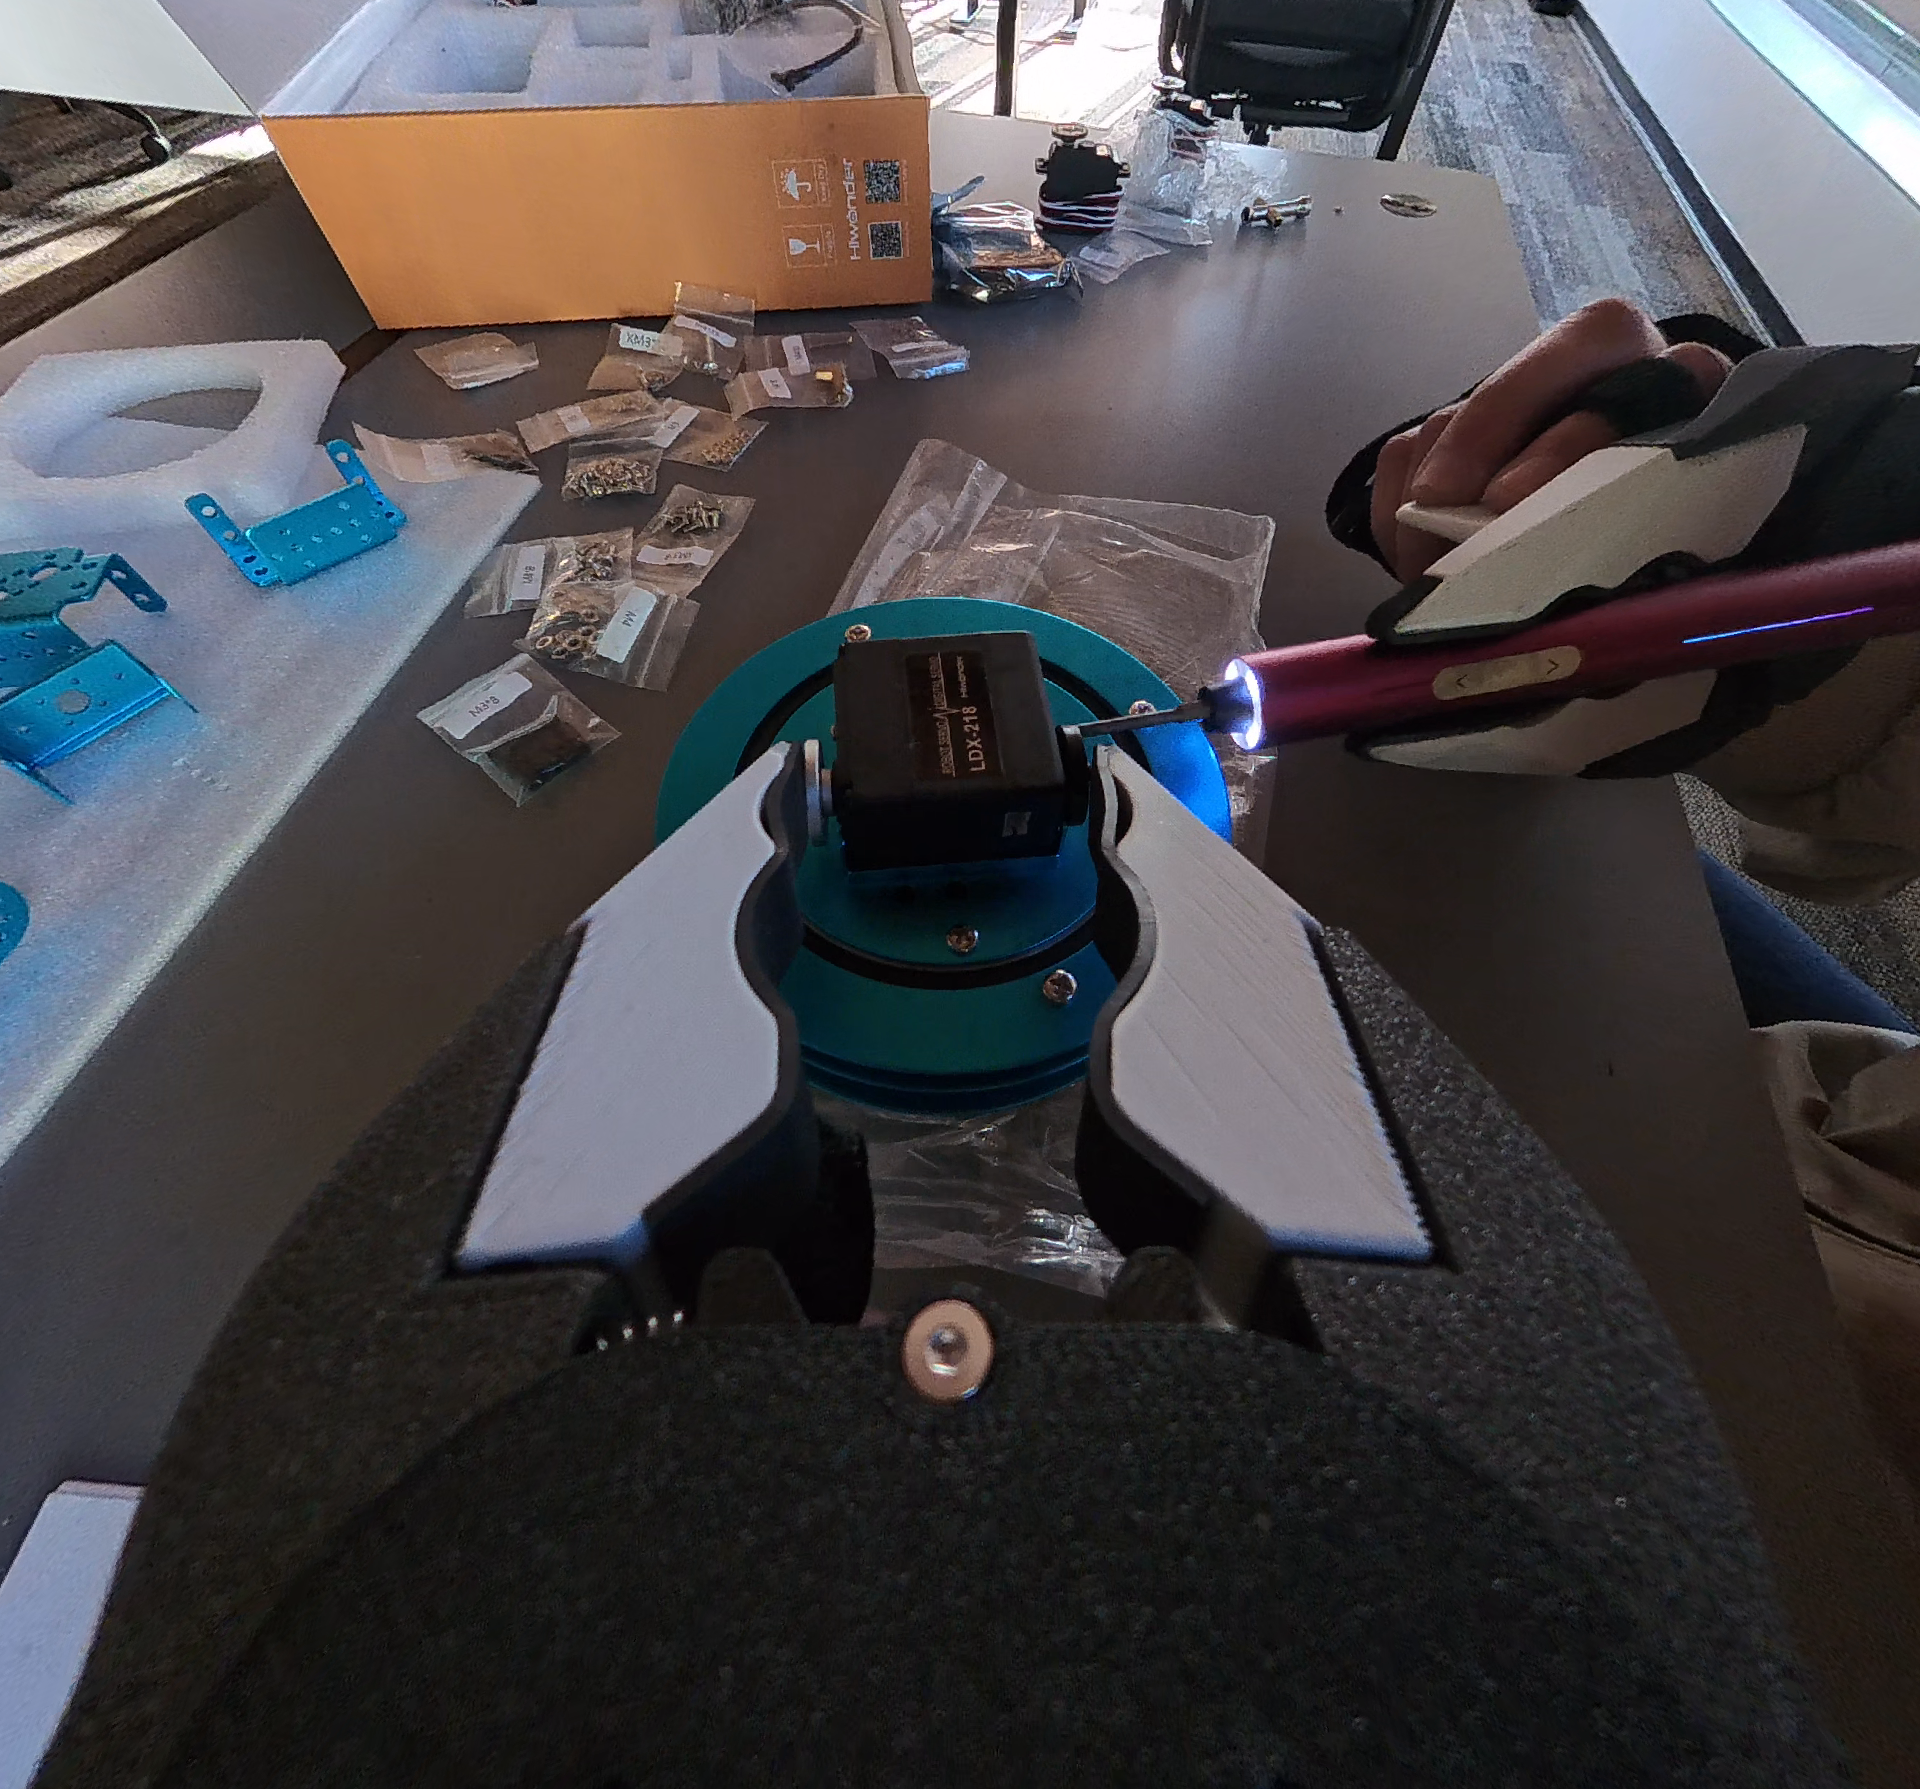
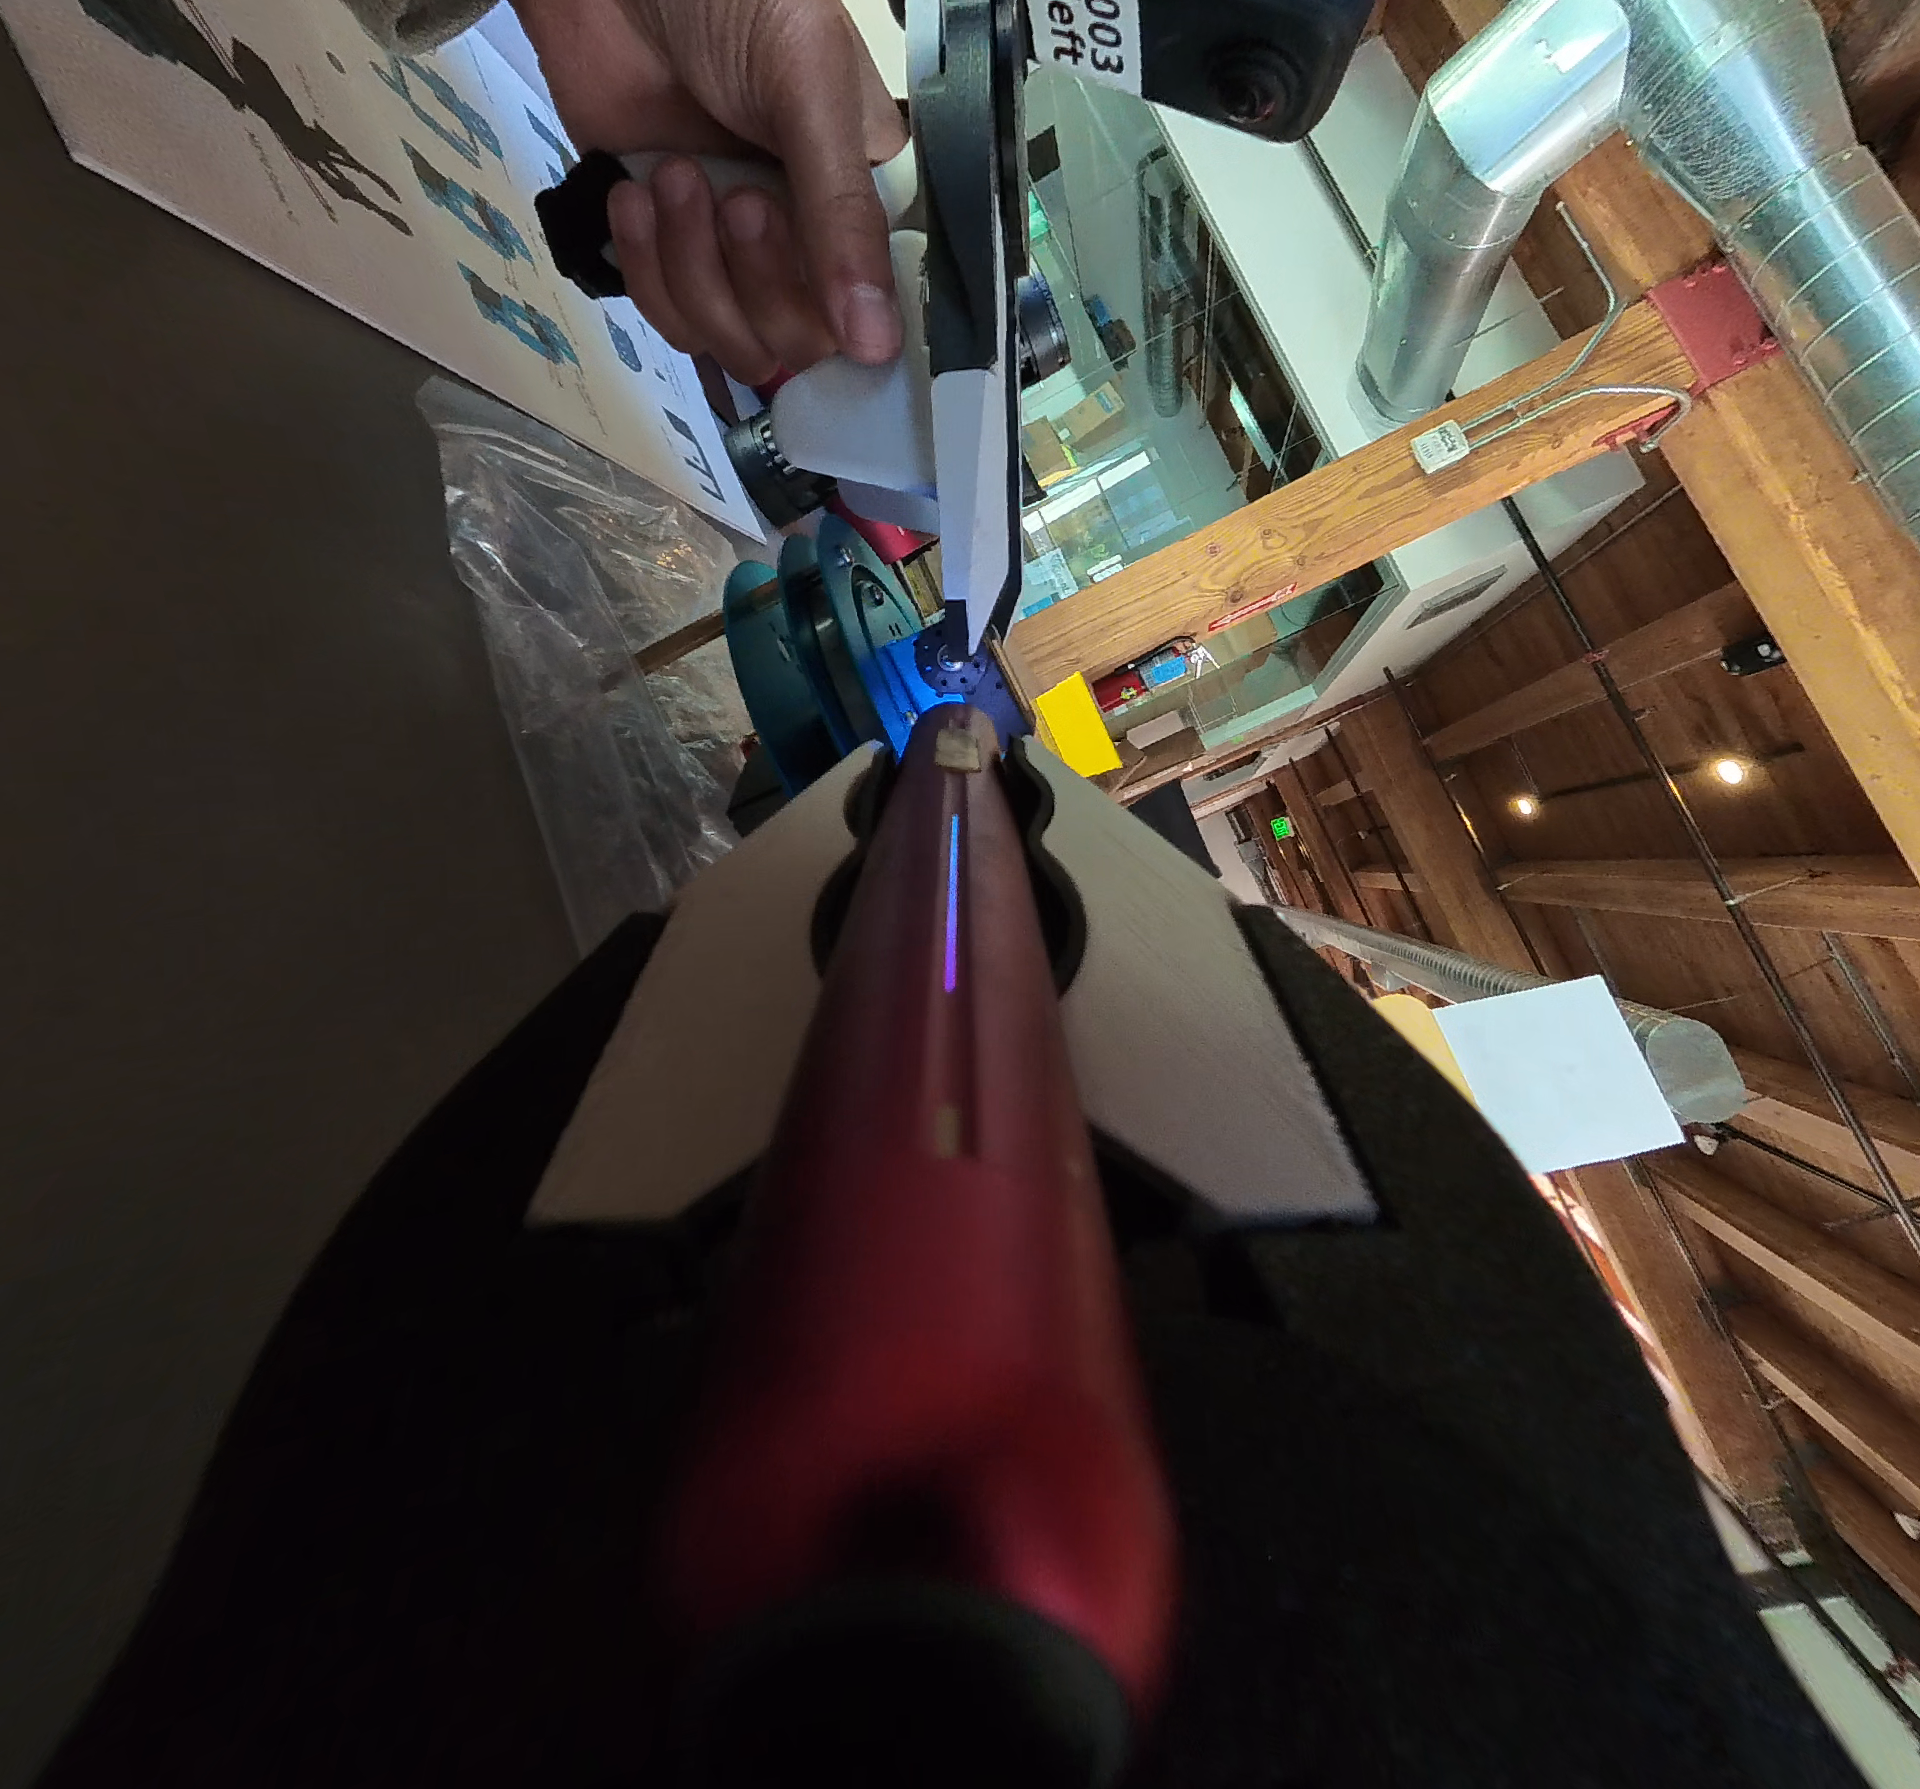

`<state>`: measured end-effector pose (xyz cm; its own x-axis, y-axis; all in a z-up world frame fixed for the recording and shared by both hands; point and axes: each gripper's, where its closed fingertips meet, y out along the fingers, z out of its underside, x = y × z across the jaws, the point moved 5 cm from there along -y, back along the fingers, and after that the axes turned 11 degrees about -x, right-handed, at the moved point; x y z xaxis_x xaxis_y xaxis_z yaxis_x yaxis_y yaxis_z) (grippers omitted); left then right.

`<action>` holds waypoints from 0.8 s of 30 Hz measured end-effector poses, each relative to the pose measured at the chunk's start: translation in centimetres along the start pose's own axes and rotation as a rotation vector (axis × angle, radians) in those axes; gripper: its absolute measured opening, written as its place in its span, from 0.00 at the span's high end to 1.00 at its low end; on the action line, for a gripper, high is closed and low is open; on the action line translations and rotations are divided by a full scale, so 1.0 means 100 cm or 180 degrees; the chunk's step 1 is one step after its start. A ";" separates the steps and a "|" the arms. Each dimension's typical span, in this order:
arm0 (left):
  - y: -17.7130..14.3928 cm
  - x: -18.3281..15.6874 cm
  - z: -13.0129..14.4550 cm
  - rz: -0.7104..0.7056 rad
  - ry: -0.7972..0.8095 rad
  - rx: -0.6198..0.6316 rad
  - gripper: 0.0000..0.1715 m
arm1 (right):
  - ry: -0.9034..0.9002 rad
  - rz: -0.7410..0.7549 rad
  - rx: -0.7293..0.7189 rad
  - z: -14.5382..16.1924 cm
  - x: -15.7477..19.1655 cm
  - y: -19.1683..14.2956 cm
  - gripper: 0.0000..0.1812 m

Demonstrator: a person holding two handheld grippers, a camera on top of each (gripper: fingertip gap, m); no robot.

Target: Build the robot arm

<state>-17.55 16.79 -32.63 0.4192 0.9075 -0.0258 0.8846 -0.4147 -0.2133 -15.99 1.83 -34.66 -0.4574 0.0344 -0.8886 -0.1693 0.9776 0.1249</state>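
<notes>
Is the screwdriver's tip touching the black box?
Touching. In the left wrist view the red screwdriver reaches the black box with its bit, at the box's right side, no gap visible.

A: Where is bare table [image 1: 1382, 337]?
B: Upper right of the left wrist view, behind the clear plastic sheet [image 1: 1049, 544].
A: And to the left?
B: Screw bags [image 1: 613, 534], foam sheet [image 1: 239, 659] and orange box [image 1: 613, 181] crowd it. The red electric screwdriver [image 1: 1558, 669] bars the servo [image 1: 945, 752] from the right.
</notes>
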 end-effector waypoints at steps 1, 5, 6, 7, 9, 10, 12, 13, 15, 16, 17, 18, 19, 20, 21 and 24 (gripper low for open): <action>0.000 0.000 0.000 -0.0002 0.0002 -0.0001 0.69 | 0.0013 -0.0016 -0.0010 0.000 0.000 0.000 0.89; 0.000 0.000 0.000 -0.0024 0.0015 -0.0001 0.69 | 0.0013 -0.0033 -0.0031 -0.001 0.002 0.001 0.89; 0.000 0.000 0.000 -0.0025 0.0017 -0.0001 0.69 | 0.0025 -0.0032 -0.0031 -0.001 0.002 0.001 0.89; 0.000 0.000 0.000 -0.0026 0.0024 -0.0002 0.69 | 0.0030 -0.0032 -0.0030 -0.001 0.002 0.001 0.89; 0.000 0.000 0.000 -0.0030 0.0031 -0.0008 0.69 | 0.0046 -0.0028 -0.0027 0.000 0.001 0.001 0.89; 0.000 -0.001 0.000 -0.0025 0.0038 -0.0007 0.69 | 0.0046 -0.0008 -0.0012 0.000 0.000 0.001 0.89; 0.000 -0.001 0.000 -0.0021 0.0043 -0.0007 0.69 | 0.0085 0.0002 -0.0014 0.001 -0.001 0.001 0.89; 0.000 -0.001 0.000 -0.0025 0.0045 -0.0007 0.69 | 0.0094 0.0002 -0.0021 0.000 -0.001 0.001 0.89; 0.000 -0.001 0.000 -0.0032 0.0052 -0.0003 0.69 | 0.0085 0.0003 -0.0029 0.000 0.000 0.002 0.89; 0.000 -0.001 0.000 -0.0035 0.0056 -0.0004 0.69 | 0.0085 0.0005 -0.0035 0.000 0.000 0.002 0.89; 0.000 -0.001 0.000 -0.0039 0.0055 -0.0009 0.69 | 0.0093 0.0006 -0.0046 0.000 0.000 0.002 0.89; 0.000 -0.001 0.001 -0.0043 0.0051 -0.0017 0.69 | 0.0120 0.0009 -0.0070 -0.001 0.000 0.003 0.89; 0.000 -0.001 0.001 -0.0044 0.0052 -0.0026 0.69 | 0.0163 0.0012 -0.0104 -0.002 -0.001 0.004 0.90; 0.000 -0.001 0.001 -0.0041 0.0056 -0.0030 0.69 | 0.0197 0.0014 -0.0123 -0.002 -0.001 0.004 0.89; 0.000 -0.001 0.001 -0.0040 0.0055 -0.0030 0.69 | 0.0221 0.0015 -0.0123 -0.002 -0.001 0.005 0.90; 0.000 -0.001 0.001 -0.0044 0.0046 -0.0032 0.69 | 0.0292 0.0015 -0.0090 -0.001 -0.003 0.004 0.90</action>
<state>-17.63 16.69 -32.71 0.4097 0.9122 -0.0088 0.8924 -0.4028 -0.2036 -15.99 2.19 -34.35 -0.5362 0.0184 -0.8439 -0.1910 0.9712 0.1426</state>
